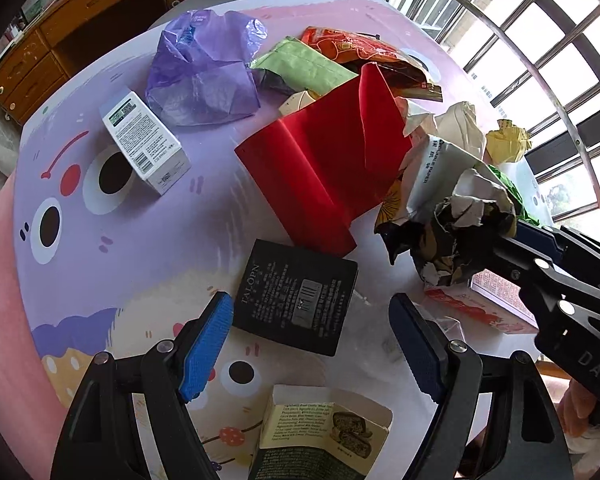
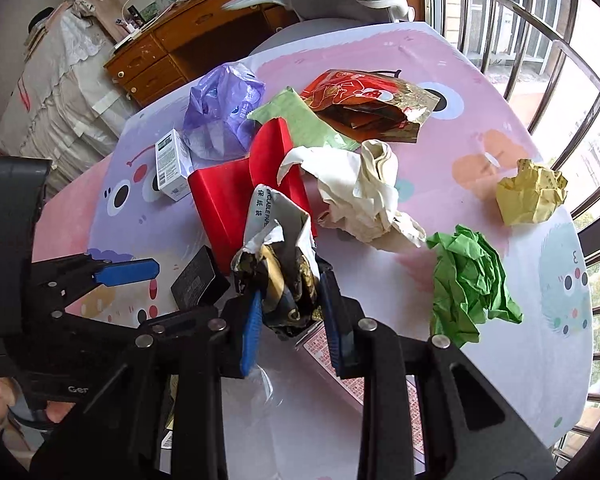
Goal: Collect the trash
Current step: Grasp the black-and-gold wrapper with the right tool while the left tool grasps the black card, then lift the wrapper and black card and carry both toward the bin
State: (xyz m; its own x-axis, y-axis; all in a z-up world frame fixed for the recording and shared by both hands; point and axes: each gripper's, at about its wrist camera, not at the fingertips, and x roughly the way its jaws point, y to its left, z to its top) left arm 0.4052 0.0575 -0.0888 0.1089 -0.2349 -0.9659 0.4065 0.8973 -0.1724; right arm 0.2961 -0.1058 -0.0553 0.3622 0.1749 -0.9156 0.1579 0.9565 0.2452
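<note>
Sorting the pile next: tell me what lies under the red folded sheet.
The red folded sheet overlaps the green wrapper's near edge and a cream box; its near corner rests on the black box. Anything beneath its middle is hidden.

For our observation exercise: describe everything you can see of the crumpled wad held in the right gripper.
The crumpled black, gold and white paper wad is a torn printed wrapper, white inside, with a grey strip of lettering standing up at its top. The right gripper is shut on its lower part, blue pads pressing both sides, holding it upright in front of the red folded sheet.
</note>
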